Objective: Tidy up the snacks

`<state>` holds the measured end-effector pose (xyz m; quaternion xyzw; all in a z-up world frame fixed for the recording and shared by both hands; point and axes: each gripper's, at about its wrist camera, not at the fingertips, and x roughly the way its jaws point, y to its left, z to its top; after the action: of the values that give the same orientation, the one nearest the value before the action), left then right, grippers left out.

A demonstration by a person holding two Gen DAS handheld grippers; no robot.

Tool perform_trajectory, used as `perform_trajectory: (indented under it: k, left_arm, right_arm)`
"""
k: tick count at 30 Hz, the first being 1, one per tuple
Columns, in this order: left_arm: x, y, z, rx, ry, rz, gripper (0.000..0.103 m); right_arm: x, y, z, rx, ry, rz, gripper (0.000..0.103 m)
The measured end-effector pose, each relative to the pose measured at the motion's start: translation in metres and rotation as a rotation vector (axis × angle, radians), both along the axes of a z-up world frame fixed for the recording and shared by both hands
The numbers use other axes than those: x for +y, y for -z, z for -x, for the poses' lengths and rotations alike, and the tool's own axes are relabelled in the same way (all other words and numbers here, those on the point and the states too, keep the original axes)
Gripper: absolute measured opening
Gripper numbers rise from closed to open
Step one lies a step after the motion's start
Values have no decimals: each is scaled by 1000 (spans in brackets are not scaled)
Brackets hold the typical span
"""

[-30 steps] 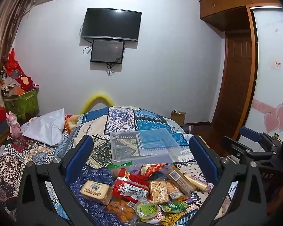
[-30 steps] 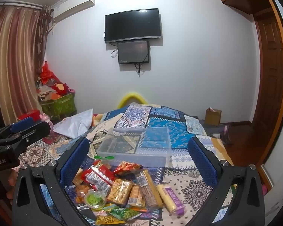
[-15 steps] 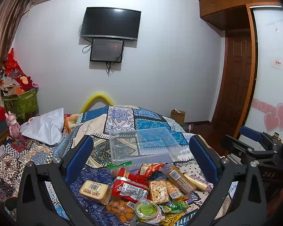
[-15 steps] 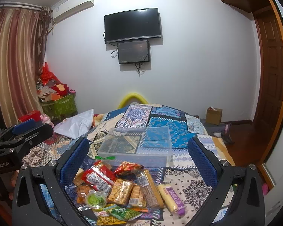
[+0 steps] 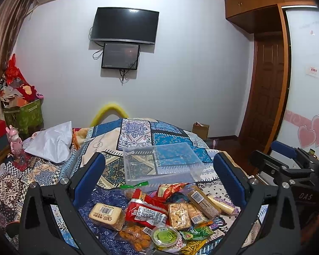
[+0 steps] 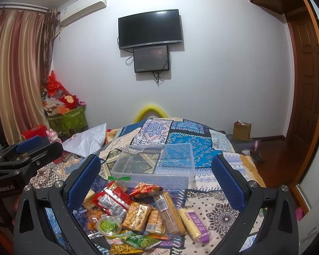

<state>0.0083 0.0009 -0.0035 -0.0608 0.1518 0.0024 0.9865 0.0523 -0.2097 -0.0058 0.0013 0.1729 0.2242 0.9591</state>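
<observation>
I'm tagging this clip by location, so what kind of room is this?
Most likely a home bedroom: a bed under a patchwork quilt, a wall-mounted TV, and striped curtains below an air conditioner.

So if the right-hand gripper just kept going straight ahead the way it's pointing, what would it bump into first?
Probably the clear plastic storage box on the patterned quilt. The right gripper, jaws wide open, points over the snack pile at it; depth is uncertain, so it might pass above.

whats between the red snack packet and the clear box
In the right wrist view, a small orange-red packet lies between the red packet and the clear box, with a green twist tie beside it at the box's front.
</observation>
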Motion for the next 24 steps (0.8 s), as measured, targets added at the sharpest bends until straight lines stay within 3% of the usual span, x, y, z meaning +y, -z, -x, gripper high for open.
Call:
perform_trajectory:
  k: [24]
  left_arm:
    - [-4, 0, -1, 2, 2, -12, 103]
  right_arm:
    - [-3, -5, 1, 4, -2, -11, 103]
